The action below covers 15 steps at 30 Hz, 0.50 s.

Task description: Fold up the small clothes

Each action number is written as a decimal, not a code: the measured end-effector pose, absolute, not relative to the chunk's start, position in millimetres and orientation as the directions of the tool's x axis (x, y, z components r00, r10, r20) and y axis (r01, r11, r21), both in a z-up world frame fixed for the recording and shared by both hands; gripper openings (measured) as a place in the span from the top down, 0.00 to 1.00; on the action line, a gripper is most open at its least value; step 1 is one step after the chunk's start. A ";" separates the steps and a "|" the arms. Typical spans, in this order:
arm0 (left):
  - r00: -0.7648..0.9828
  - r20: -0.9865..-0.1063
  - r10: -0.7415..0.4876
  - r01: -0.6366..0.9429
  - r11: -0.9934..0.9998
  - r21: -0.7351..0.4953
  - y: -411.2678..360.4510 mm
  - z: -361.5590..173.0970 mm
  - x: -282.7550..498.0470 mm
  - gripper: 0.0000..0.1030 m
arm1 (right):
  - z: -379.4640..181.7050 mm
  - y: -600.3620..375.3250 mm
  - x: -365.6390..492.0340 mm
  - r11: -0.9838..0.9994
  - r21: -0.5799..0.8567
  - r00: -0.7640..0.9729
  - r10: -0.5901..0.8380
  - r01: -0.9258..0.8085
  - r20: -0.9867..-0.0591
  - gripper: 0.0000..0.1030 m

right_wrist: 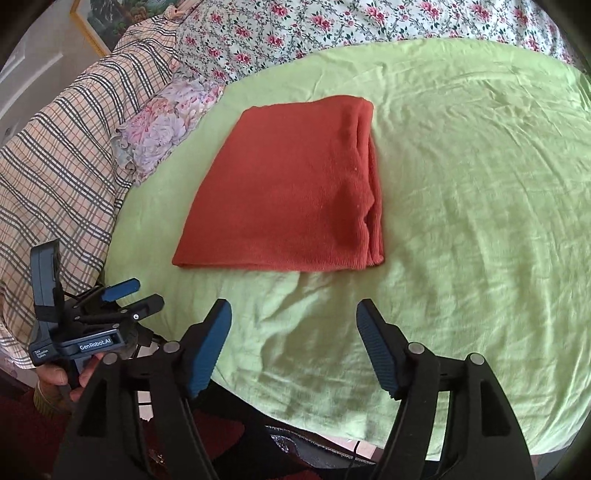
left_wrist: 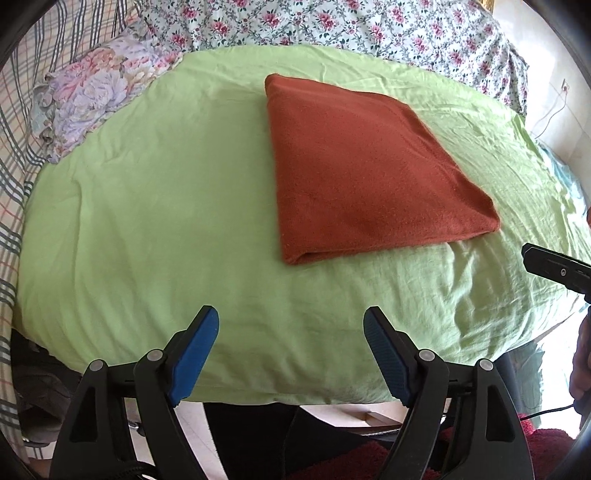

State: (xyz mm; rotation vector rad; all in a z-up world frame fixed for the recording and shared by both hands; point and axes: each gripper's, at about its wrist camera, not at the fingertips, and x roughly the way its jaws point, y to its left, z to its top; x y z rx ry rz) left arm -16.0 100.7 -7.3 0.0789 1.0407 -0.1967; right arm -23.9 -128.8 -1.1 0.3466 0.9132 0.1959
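Both sets of fingers are released w/ nothing between them. Left gripper (left_wrist: 291, 325): blue pads spread wide over bare green sheet (left_wrist: 147, 229) near the bed's front edge. Right gripper (right_wrist: 293, 317): same, pads apart over the sheet, clear of the cloth. In the right wrist view the left gripper shows off to the left side, held in a hand (right_wrist: 55, 376), pads parted, not touching anything.

Task's thing: rust-red garment (left_wrist: 362, 166) lies folded into a rough rectangle mid-bed on the sheet, just beyond both grippers, apart from both. Folded edge faces the grippers; stacked layer edges show along its right side in the right wrist view (right_wrist: 369, 177). Looks like the fold is about done, or one more fold left; can't tell which.

Risks from here, as judgement:
- Layers on the right side look loose & uneven. Pinching only the top layer would peel it open & undo the fold.
- Sheet is soft & wrinkled. Fingers coming in low could catch sheet along w/ garment and drag both.
- One-sided lift, or the 2 grippers out of sync, would skew the rectangle.
- Knit looks limp; lifting by a corner would let it sag & unfold.

Further out: floral pillow (left_wrist: 92, 99) and plaid cover (right_wrist: 55, 177) at the left, floral bedding (left_wrist: 332, 26) at the back; none near enough to interfere.
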 end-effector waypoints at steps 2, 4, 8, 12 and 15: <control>0.496 -0.862 -0.104 0.197 0.980 -0.005 101.5 -6.7 -14.2 0.20 | -1.6 -128.9 -23.2 0.931 0.365 0.597 0.305 -0.022 -0.742 0.27; 0.504 -0.860 -0.084 0.195 0.981 0.019 99.5 -6.1 -13.1 0.20 | -1.1 -128.9 -21.7 0.933 0.359 0.600 0.301 -0.024 -0.741 0.25; 0.507 -0.858 -0.083 0.195 0.981 0.021 97.7 -4.6 -6.0 0.19 | -1.6 -130.0 -16.0 0.932 0.362 0.607 0.301 -0.024 -0.735 0.24; 0.523 -0.848 -0.085 0.188 0.982 0.018 96.2 -0.6 6.7 0.17 | -3.4 -130.9 -8.6 0.933 0.359 0.608 0.302 -0.030 -0.734 0.23; 0.532 -0.843 -0.084 0.177 0.984 0.014 94.5 1.5 20.8 0.16 | -5.0 -134.9 3.2 0.931 0.363 0.610 0.307 -0.033 -0.731 0.23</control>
